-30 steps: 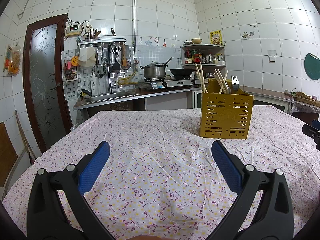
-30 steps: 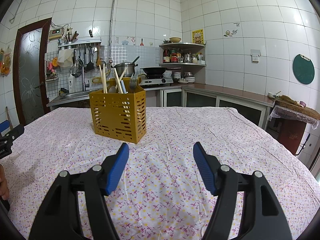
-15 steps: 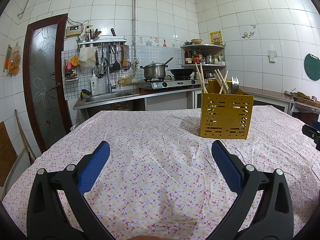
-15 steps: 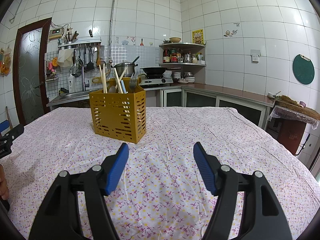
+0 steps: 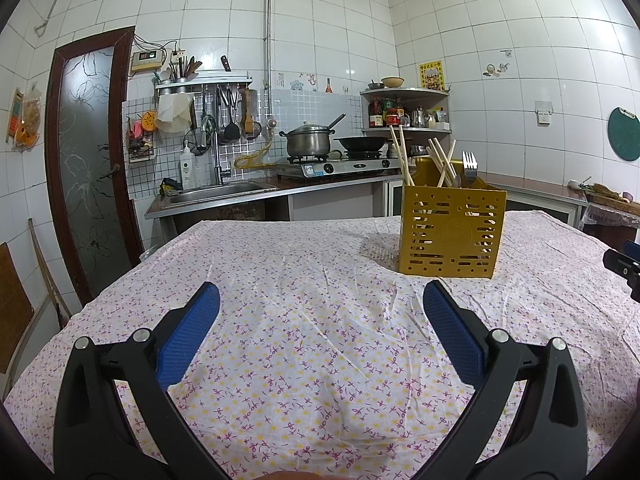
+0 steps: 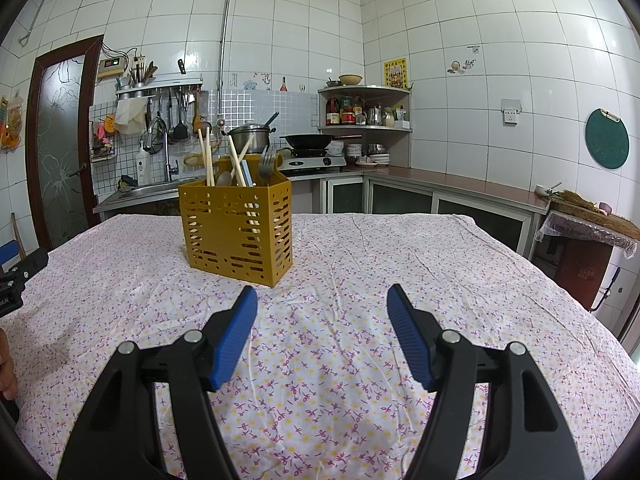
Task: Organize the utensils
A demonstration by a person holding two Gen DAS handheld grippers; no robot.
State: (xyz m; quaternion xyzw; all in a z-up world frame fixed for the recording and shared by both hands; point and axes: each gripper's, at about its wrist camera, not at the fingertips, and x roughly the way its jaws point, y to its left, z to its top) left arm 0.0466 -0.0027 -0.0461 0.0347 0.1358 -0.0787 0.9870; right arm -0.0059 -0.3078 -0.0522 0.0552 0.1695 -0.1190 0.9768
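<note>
Tiled kitchen all round, white wall squares floor to ceiling, with a dark-framed glass door at the far left. Large table under a flowered cloth, creased, bare apart from one thing. Steel counter along the back wall with a sink and a gas stove, lidded pot and black wok on the burners, ladles hanging from a rack above. Corner shelf stocked with bottles and jars. On the cloth, standing upright toward the far side of the table, a mustard-yellow slotted utensil holder (to the right in the left wrist view, left of centre in the right one). Inside it, leaning at angles, pale chopsticks, a fork with tines up, and a spoon bowl just above the rim. Near the lens, left gripper with blue pads spread wide, nothing between them, only cloth below. Right gripper likewise parted, empty, well short of the holder. At the left edge of the right wrist view, a sliver of fingers beside the other tool.
</note>
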